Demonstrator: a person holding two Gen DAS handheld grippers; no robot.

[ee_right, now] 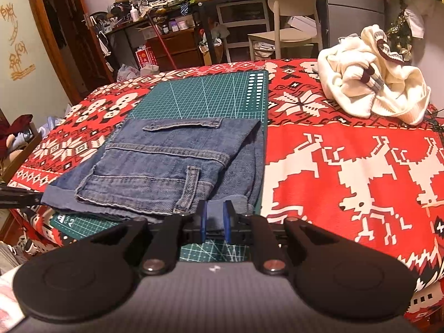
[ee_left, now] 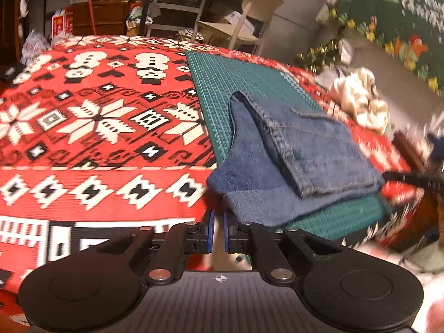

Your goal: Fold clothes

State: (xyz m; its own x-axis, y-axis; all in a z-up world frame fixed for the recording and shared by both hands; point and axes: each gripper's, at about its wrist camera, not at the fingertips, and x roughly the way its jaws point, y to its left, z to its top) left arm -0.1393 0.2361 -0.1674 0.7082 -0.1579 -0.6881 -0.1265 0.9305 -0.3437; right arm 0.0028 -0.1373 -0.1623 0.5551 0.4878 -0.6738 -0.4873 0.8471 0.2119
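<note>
In the left wrist view, the left tongs (ee_left: 218, 231) are seen closed to a thin slit with nothing clearly gripped, the folded jeans (ee_left: 299, 161) lying at one o'clock on the green cutting mat (ee_left: 222, 83). In the right wrist view, the right tongs (ee_right: 216, 220) are clamped on a denim fold at the jeans' (ee_right: 166, 166) near edge; that edge is best kept taut and squared. No containers are seen; a white garment (ee_right: 371, 94) is heaped on the bench (ee_right: 347, 144) at two o'clock.
</note>
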